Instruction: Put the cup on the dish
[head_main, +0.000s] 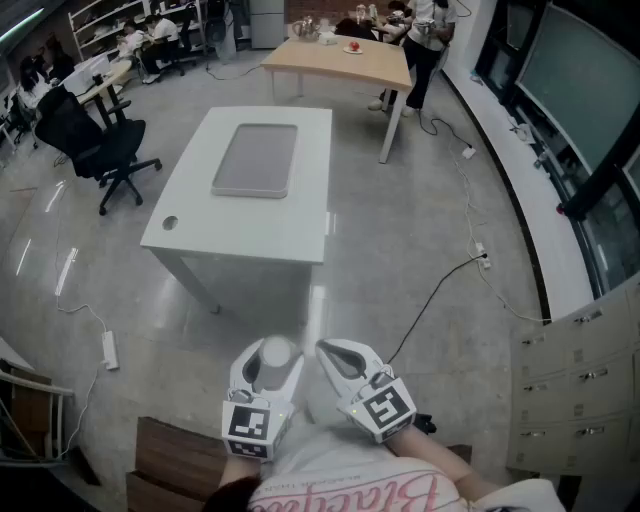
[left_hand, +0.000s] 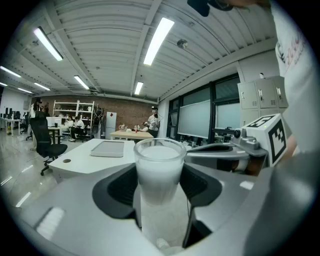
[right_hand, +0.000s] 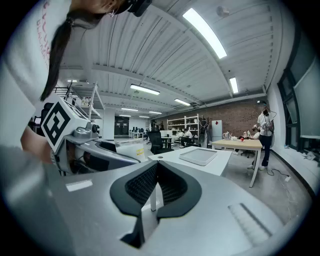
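Head view | left claw clenched on upright cup, over floor, short of desk | right claw pressed together, empty, just beside it | dish on desk, straight ahead, well apart | next, likely: left claw carries cup forward onto dish

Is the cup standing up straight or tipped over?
Upright. The cup stands rim up, clamped in the left gripper.
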